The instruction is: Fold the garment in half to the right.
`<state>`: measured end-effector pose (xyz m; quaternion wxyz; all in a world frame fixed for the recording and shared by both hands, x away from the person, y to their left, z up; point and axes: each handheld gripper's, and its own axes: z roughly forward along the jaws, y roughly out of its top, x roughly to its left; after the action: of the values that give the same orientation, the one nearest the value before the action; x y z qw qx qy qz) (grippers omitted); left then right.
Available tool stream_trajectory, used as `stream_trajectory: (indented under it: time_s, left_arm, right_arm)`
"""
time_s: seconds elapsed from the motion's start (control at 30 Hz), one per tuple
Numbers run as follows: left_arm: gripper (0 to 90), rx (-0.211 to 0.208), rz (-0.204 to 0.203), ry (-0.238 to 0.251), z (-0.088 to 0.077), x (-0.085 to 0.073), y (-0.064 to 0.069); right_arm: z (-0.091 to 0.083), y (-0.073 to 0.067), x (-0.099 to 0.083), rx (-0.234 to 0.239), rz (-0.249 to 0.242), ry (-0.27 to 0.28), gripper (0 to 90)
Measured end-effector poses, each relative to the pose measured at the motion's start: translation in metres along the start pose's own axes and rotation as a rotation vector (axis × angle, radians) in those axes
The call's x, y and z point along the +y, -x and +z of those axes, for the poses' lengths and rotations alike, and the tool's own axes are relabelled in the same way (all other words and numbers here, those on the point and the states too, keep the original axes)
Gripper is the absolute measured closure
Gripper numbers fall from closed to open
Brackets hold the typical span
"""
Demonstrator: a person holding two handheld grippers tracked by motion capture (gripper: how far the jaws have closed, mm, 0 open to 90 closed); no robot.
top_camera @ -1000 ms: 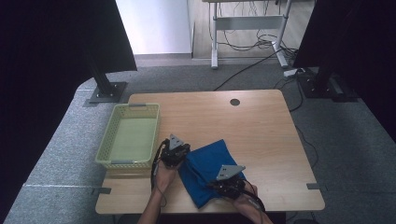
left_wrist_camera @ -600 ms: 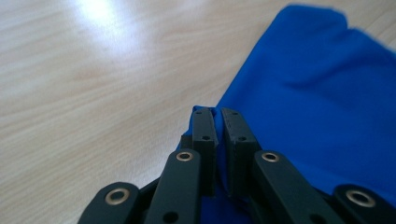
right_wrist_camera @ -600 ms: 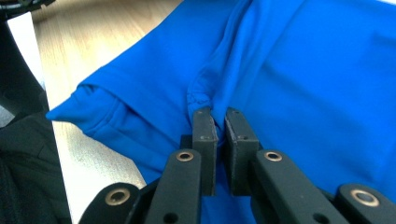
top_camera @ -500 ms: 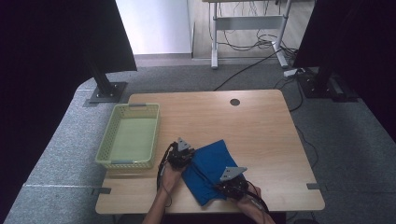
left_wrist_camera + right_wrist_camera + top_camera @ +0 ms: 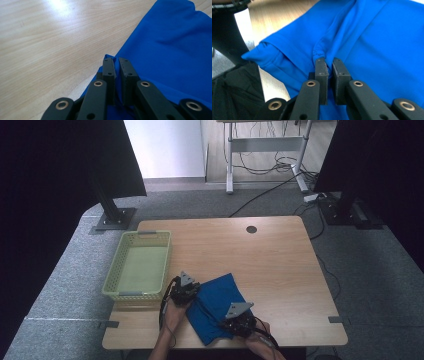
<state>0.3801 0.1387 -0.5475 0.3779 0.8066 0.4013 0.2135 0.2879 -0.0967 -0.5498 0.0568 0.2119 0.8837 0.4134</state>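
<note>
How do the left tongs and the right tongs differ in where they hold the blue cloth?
The left tongs pinch the cloth at its edge beside bare table; the right tongs pinch a bunched fold with cloth on both sides. In the high view, the left tongs sit nearer the basket; the right tongs sit nearer the table's front edge. Both are shut on the cloth.

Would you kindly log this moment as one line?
left gripper: shut on blue cloth | right gripper: shut on blue cloth | basket: empty
</note>
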Motion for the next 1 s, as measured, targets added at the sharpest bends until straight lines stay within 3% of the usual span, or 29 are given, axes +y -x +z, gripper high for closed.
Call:
stream_trajectory:
  time_s: [0.17, 0.3, 0.6, 1.0]
  left_arm:
    - [84.5, -0.006, 0.007, 0.102, -0.011, 0.020, 0.008]
    - [84.4, -0.015, 0.005, 0.131, -0.007, 0.031, 0.012]
    - [83.5, -0.046, -0.008, 0.034, 0.027, 0.017, 0.016]
    - [82.7, -0.023, -0.011, -0.009, 0.007, 0.002, 0.005]
  right_arm:
    - [-0.017, -0.001, 0.008, -0.011, -0.005, 0.052, 84.1]
    - [-0.030, 0.003, 0.009, -0.044, -0.008, 0.073, 84.1]
    - [-0.028, 0.018, -0.012, -0.074, 0.038, 0.010, 84.1]
    - [-0.011, 0.009, -0.011, -0.038, 0.026, -0.008, 84.0]
